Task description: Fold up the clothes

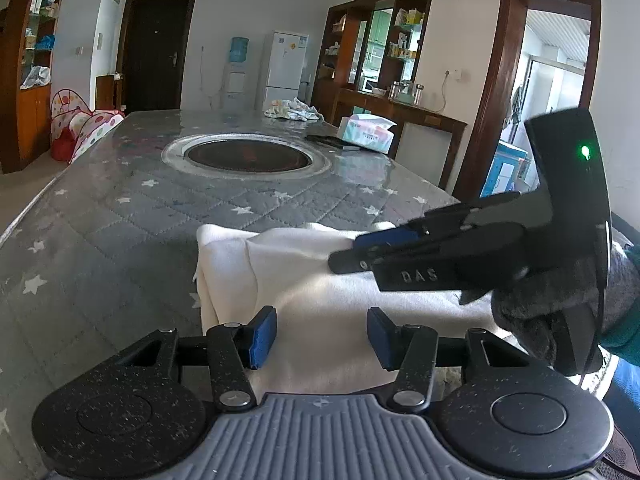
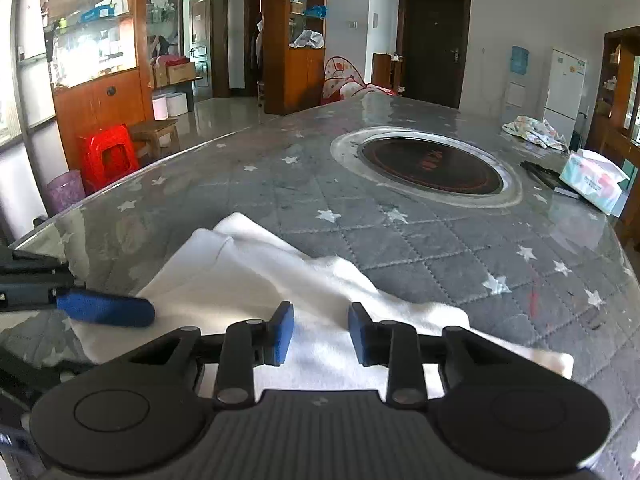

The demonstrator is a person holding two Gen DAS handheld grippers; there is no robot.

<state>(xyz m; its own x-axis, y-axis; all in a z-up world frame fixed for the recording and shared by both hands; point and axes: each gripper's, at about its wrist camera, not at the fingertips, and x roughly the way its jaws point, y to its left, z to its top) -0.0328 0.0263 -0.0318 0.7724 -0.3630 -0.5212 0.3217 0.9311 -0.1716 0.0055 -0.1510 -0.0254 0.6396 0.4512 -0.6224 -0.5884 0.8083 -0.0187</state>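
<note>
A white garment (image 1: pixel 304 280) lies partly folded on the near end of the grey star-patterned table (image 1: pixel 120 208); it also shows in the right wrist view (image 2: pixel 248 280). My left gripper (image 1: pixel 322 336) is open, its blue pads on either side above the cloth's near part. My right gripper (image 2: pixel 320 336) is open above the cloth's near edge. The right gripper also shows in the left wrist view (image 1: pixel 360 248), reaching over the cloth from the right. One blue finger of the left gripper (image 2: pixel 108 310) shows at the cloth's left edge in the right wrist view.
A round dark cooktop (image 1: pixel 248 154) is set in the table's middle. A tissue pack (image 1: pixel 366 130), a dark flat item (image 1: pixel 328 140) and a crumpled cloth (image 1: pixel 294 110) lie at the far right. A red stool (image 2: pixel 106 156) stands on the floor to the left.
</note>
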